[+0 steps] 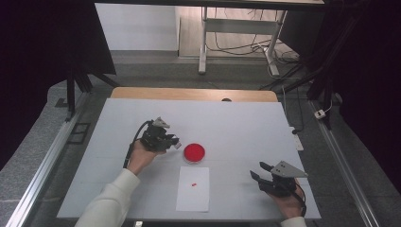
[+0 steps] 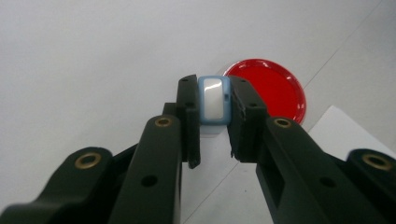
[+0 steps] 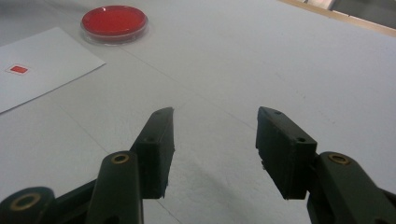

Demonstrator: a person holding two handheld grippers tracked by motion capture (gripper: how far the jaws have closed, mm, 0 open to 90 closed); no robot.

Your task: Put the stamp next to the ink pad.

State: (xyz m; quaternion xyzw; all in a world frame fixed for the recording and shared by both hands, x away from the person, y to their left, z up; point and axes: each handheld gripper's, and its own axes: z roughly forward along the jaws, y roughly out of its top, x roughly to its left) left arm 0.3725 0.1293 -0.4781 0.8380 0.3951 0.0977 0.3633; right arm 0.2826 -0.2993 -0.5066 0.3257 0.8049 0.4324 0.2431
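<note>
- Our left gripper (image 2: 214,116) is clamped on a small pale block with a light blue rim (image 2: 214,100), one jaw on each of its long sides. The block sits at the jaw tips, its long axis running along the jaws.
- In the left gripper view the red dish (image 2: 275,88) lies just past the block, up and to the right of it in the frame. The block's far end overlaps the dish's near rim in the picture, but we cannot tell how high above the counter the block is.
- In the high view the left gripper (image 1: 176,144) stands just left of the red dish (image 1: 194,152), so the way to the dish runs rightward in that frame. We judge the coming move to be a short carry over the dish.
- Our right gripper (image 3: 215,140) has its jaws apart with nothing between them. In the high view it (image 1: 259,171) rests at the lower right, well apart from the dish, so the left hand is much the nearer.
- A white sheet of paper (image 1: 193,188) lies just below the dish in the high view, with a small red mark (image 1: 194,184) on it.
- The counter (image 1: 236,127) is a plain white surface, bare elsewhere. Beyond it the room is dim, with a grey floor, a table frame and cables in the upper part of the frame.
</note>
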